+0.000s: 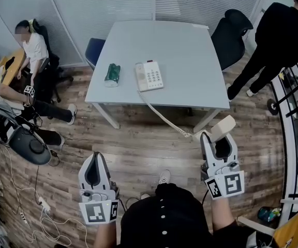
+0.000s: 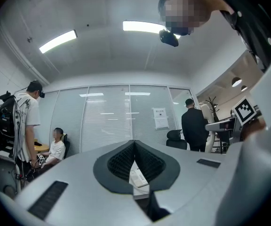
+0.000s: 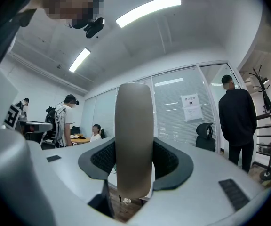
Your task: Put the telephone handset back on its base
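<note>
The right tool (image 1: 219, 138) pinches the handset (image 1: 223, 126) at the lower right of the head view. The left tool (image 1: 94, 159) is pressed together and empty. The base (image 1: 149, 76) lies on the table (image 1: 190, 50) at upper centre, well apart, joined by the stretched cord (image 1: 164, 117). Carry the handset over the base's bare left strip, line it up lengthwise, keep the cord from underneath, then lower before letting go.

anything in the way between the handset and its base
Nothing visible does. The right gripper holds the handset just off the near edge of the table, and bare tabletop leads to the base. Only the coiled cord runs that way; the green packet lies left of the base, apart.
</note>
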Tool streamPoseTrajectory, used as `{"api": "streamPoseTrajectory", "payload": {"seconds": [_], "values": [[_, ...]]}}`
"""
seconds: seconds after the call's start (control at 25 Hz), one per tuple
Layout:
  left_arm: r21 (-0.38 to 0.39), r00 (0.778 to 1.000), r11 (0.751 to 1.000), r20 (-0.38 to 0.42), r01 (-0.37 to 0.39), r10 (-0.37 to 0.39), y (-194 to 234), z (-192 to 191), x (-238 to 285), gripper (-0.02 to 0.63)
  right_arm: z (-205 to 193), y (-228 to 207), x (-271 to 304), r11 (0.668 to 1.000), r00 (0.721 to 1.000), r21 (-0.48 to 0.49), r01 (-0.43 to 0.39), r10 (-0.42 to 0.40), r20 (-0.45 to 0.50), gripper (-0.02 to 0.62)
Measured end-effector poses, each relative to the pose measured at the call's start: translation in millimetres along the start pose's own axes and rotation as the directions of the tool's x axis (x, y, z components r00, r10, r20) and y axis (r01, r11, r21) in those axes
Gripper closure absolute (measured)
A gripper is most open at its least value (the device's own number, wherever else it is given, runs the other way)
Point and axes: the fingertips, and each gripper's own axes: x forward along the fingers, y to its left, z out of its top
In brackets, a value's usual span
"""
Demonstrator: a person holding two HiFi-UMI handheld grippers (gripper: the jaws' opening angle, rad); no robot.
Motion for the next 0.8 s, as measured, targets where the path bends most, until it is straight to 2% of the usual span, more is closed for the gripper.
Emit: {"api": "streamPoseTrajectory", "payload": {"seconds": [0.44,0.8], "values": [[0.013,0.999,0.999,-0.006,-0.038,0.038,-11,0,51,0.591,-5,-36,49,0.999,0.999,0.021,-0.039,0.039,-0.007,0.365],[0.02,0.996,0.996,-0.023,-0.086,0.087,-18,-4,63,0.591,-14,-46,76,0.995,0.995,0.044,-0.091,0.092,-0.021,0.365]]}}
